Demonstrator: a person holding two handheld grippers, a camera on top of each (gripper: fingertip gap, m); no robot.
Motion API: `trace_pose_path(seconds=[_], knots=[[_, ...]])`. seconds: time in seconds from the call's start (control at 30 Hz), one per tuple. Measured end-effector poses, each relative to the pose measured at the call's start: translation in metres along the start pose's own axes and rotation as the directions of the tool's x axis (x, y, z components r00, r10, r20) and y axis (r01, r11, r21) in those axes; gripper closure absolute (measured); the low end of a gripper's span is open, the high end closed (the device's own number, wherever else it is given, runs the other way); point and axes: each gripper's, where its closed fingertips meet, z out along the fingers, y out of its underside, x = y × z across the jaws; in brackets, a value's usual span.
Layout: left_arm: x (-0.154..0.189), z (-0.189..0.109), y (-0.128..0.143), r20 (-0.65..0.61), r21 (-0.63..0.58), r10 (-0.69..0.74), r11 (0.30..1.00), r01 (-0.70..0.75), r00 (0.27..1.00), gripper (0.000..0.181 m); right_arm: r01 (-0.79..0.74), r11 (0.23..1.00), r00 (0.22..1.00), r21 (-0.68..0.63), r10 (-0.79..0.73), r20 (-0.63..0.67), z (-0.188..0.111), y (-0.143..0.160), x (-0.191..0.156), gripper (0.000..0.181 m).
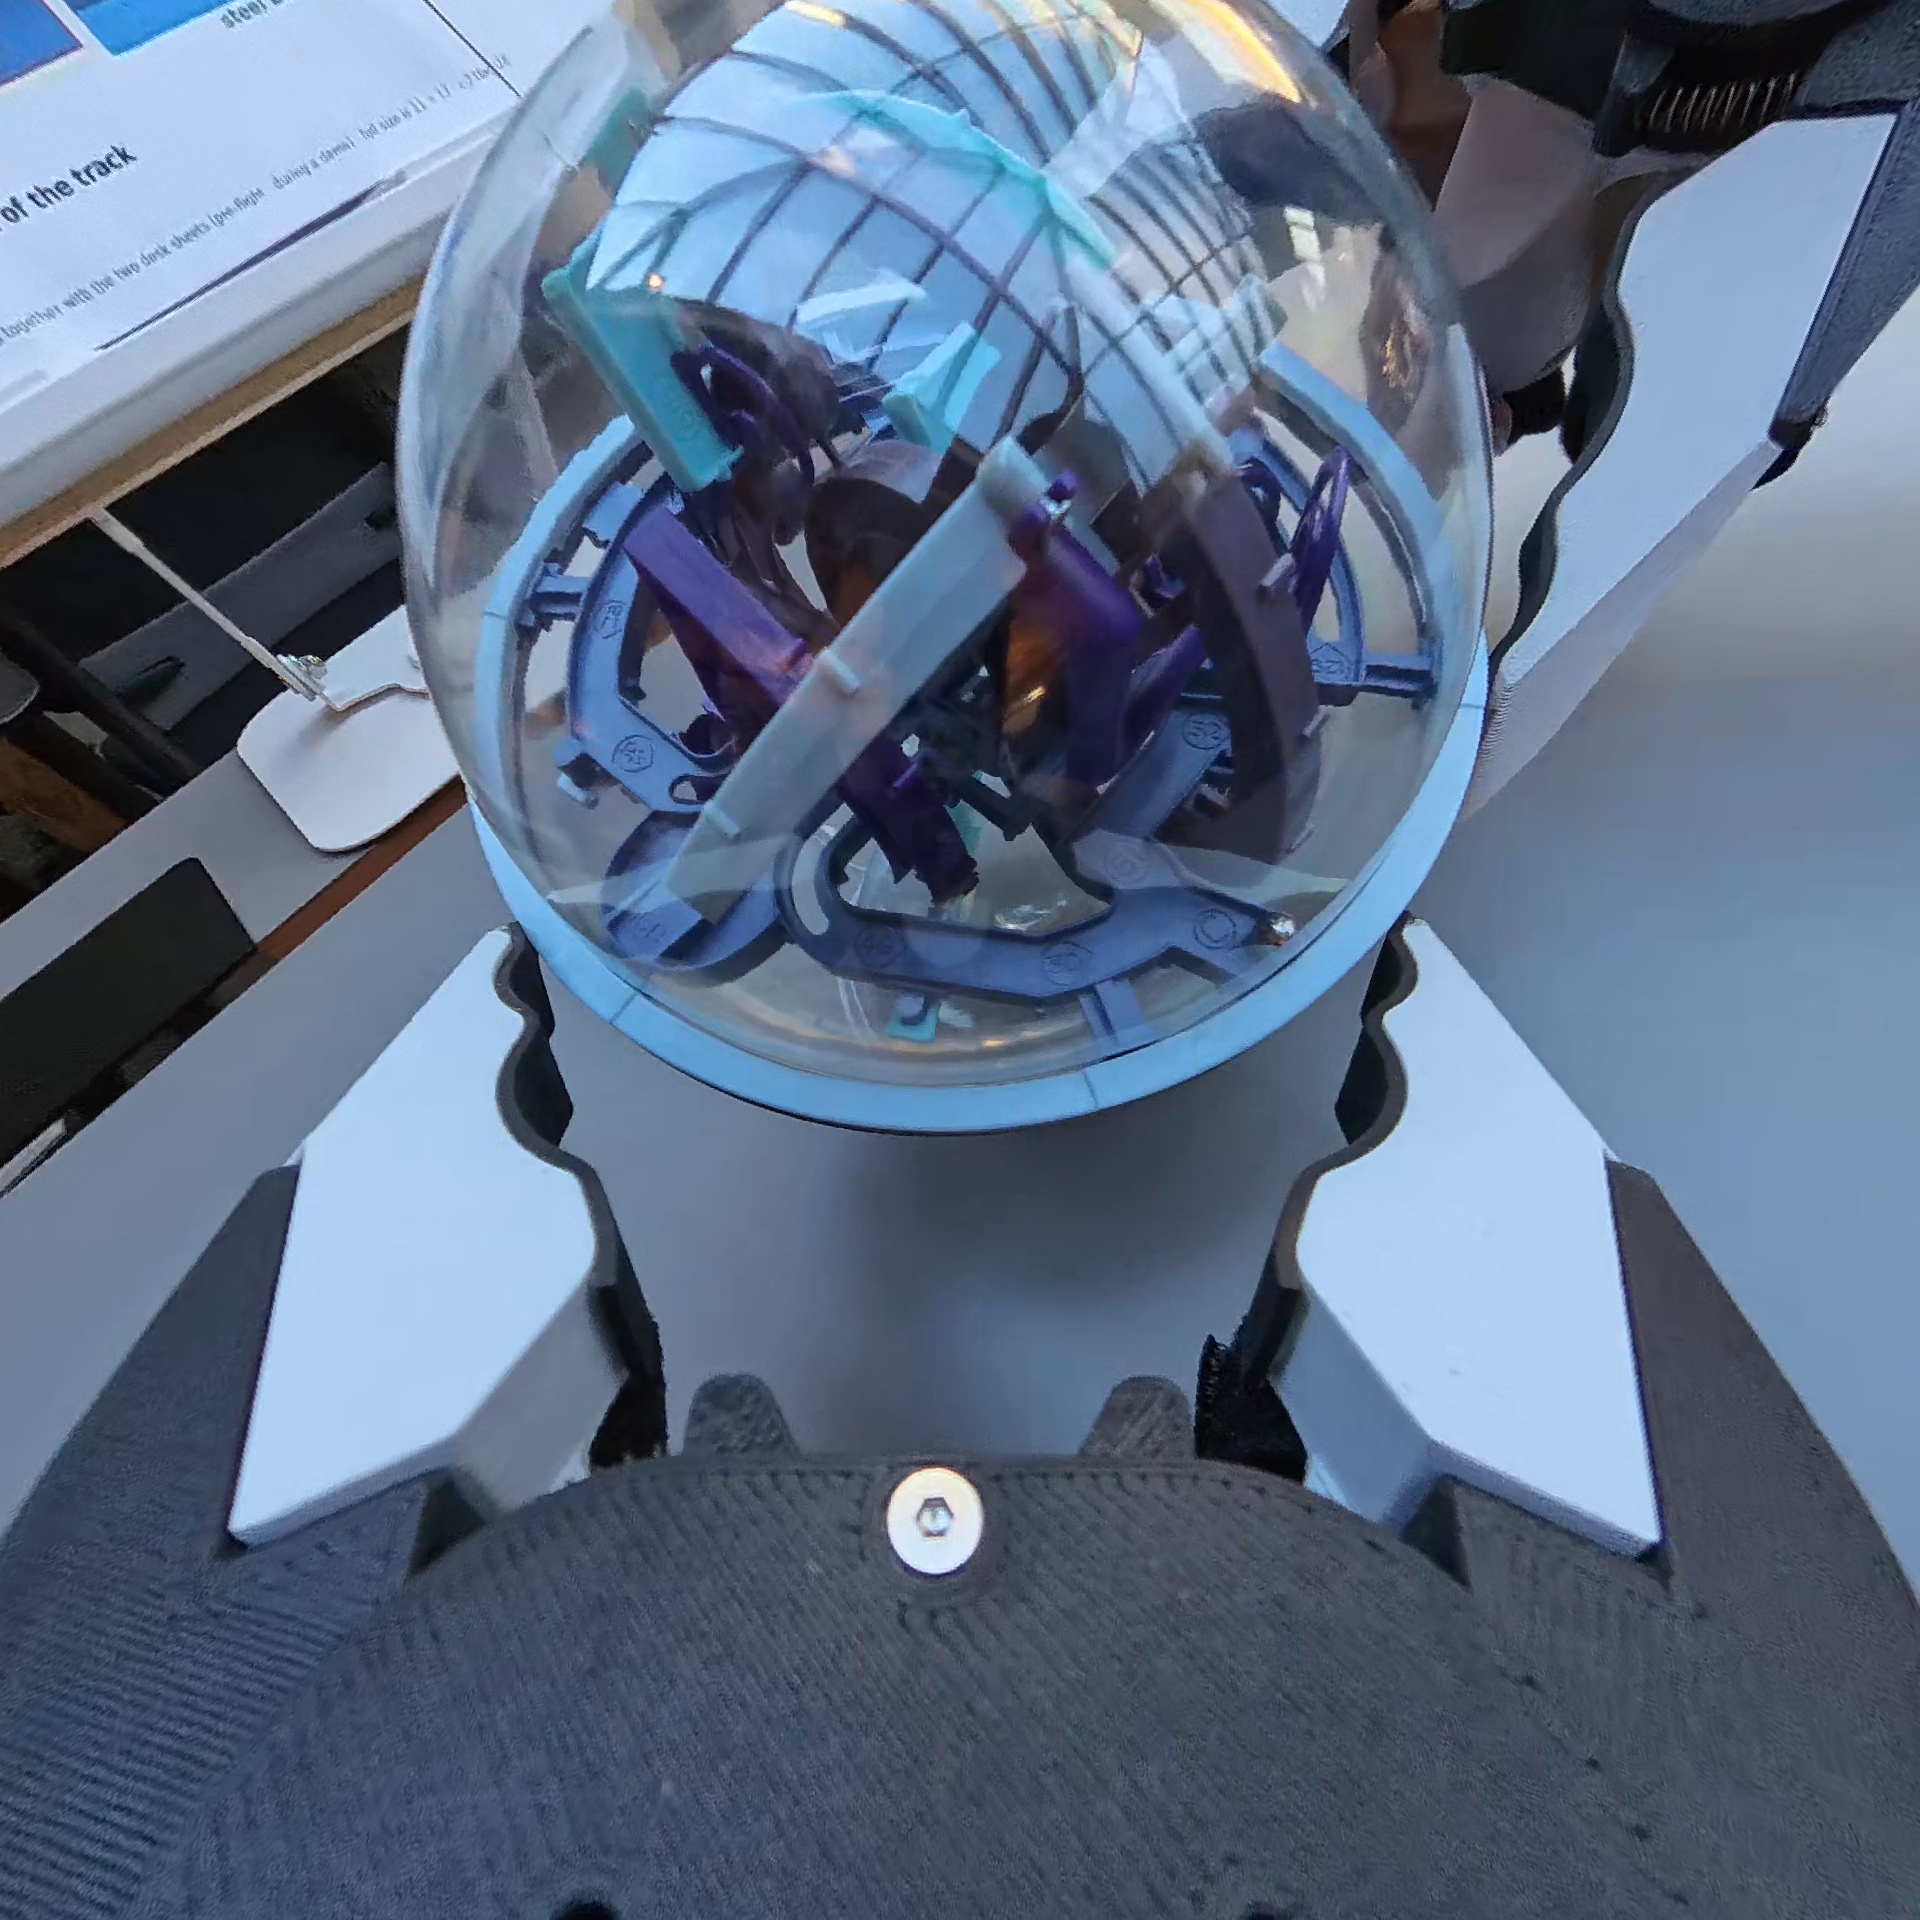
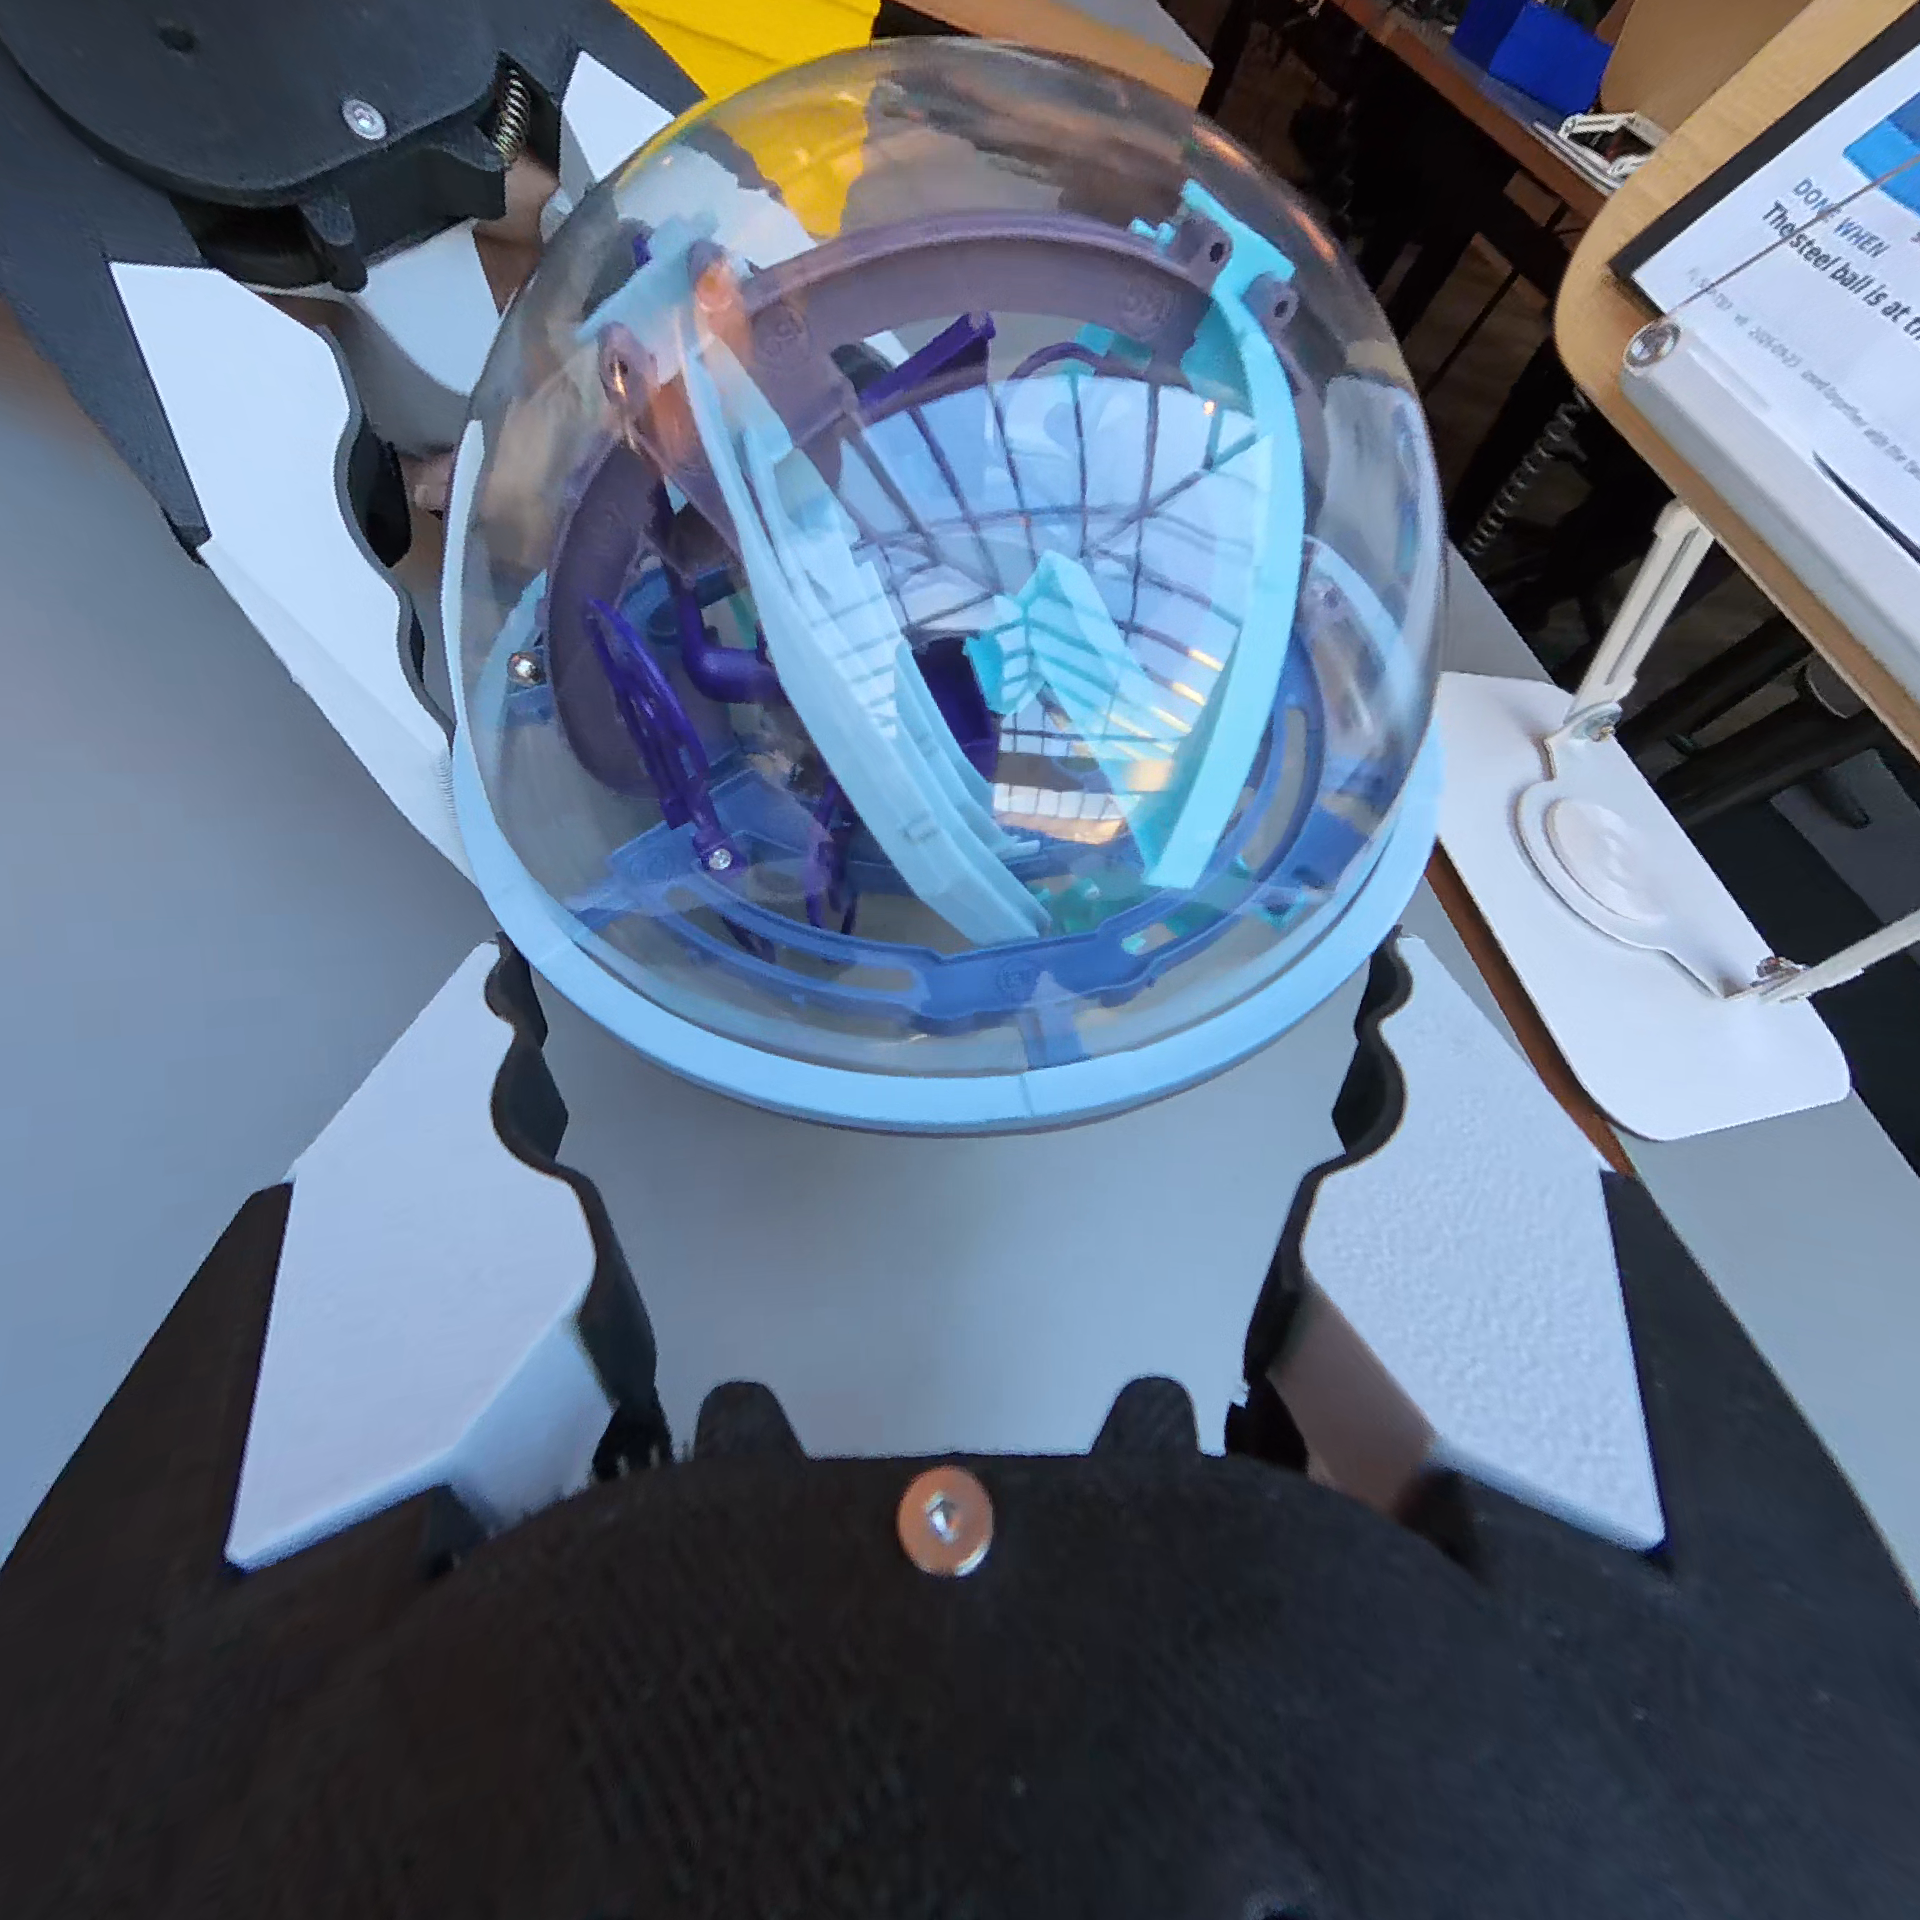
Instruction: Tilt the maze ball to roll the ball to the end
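The maze ball [image 1: 935, 582] is a clear sphere with a pale blue ring around its middle and purple, blue and teal tracks inside. My left gripper [image 1: 956, 966] is shut on it, white fingers against its lower sides. My right gripper [image 2: 935, 966] grips the maze ball [image 2: 935, 582] the same way from the opposite side. Each gripper shows in the other's view, the right one [image 1: 1683, 416] at upper right and the left one [image 2: 291, 436] at upper left. A small shiny ball [image 1: 1280, 928] sits on the dark blue track near the ring; it also shows in the right wrist view [image 2: 525, 668].
A grey tabletop [image 1: 1714, 935] lies below the ball. A white stand base [image 2: 1662, 935] with a thin arm holds a printed sheet [image 2: 1818, 312] at the table's edge; base [image 1: 343, 769] and sheet [image 1: 208, 208] show in the left wrist view too. Dark chairs and desks lie beyond.
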Motion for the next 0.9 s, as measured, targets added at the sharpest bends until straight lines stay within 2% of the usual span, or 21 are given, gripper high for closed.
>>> trace_pose_path(seconds=[0.23,0.53,0.73,0.9], knots=[[0.0,0.012,-0.004,0.053,0.001,-0.007,1.0,0.007,0.999,0.03,0.02,0.997,1.0,-0.07,-0.019,0.006,0.001,0.021,0.007,0.03],[0.009,0.006,0.002,0.067,-0.018,-0.015,1.0,0.016,0.998,0.025,-0.028,0.998,0.999,-0.058,0.027,-0.024,-0.009,0.019,0.002,0.029],[0.012,-0.011,0.001,0.102,-0.011,-0.031,0.999,0.032,0.994,0.024,-0.107,0.993,0.991,-0.054,0.102,-0.082,-0.027,0.02,-0.002,0.029],[0.009,-0.042,0.008,0.162,0.0,-0.087,0.996,0.088,0.983,0.024,-0.185,0.982,0.967,-0.031,0.176,-0.183,-0.048,0.023,-0.013,0.029]])
